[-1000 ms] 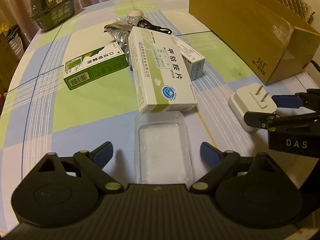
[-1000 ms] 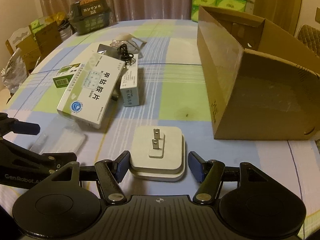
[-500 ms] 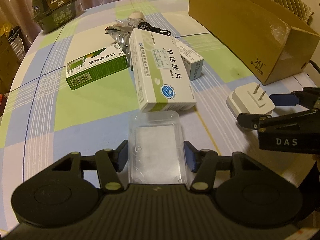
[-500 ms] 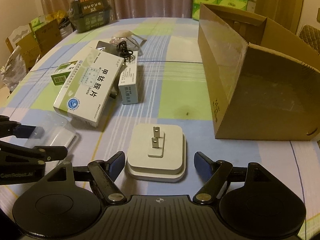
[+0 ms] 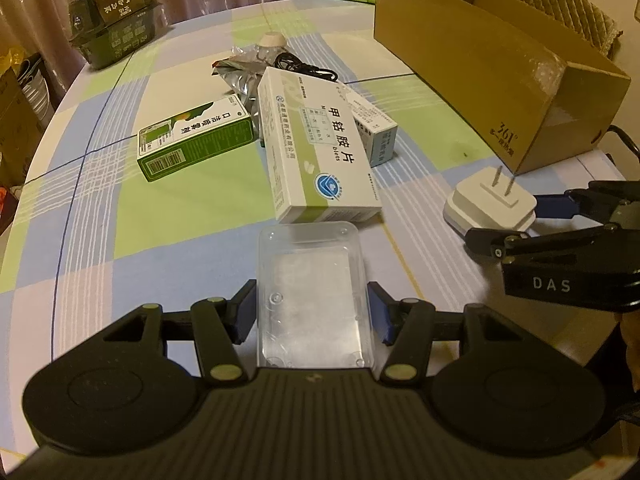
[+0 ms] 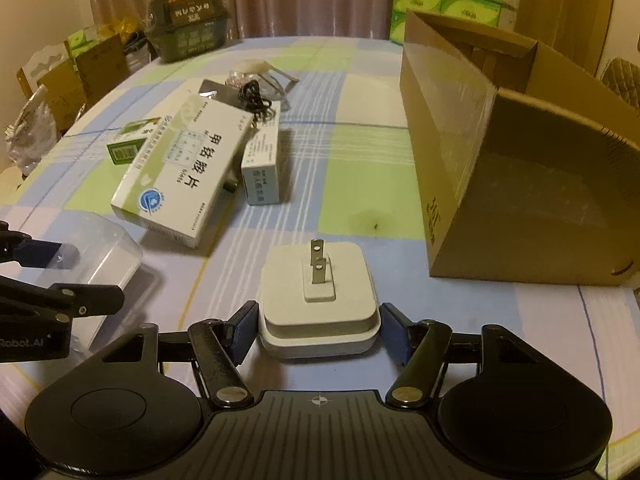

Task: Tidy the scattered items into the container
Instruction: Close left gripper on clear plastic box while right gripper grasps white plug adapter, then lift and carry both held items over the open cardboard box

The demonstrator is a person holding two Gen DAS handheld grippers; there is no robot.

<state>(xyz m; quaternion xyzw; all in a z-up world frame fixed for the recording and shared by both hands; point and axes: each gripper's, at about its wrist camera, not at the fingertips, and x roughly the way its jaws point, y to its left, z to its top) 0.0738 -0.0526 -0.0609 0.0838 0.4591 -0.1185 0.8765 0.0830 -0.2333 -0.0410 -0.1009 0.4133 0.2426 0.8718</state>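
Note:
My left gripper is shut on a clear plastic box, its blue pads pressed on both long sides. The box also shows in the right wrist view. My right gripper is shut on a white plug adapter with two metal prongs pointing up; the adapter also shows in the left wrist view. The open cardboard box stands to the right on the checked tablecloth; it also shows in the left wrist view.
A large white-and-green medicine box, a green carton, a small pale blue box, a silver pouch and a black cable lie mid-table. A dark green pack sits at the far left edge.
My left gripper closed from wide open onto the clear plastic box. My right gripper opened a little half a second ago, then closed on the plug adapter.

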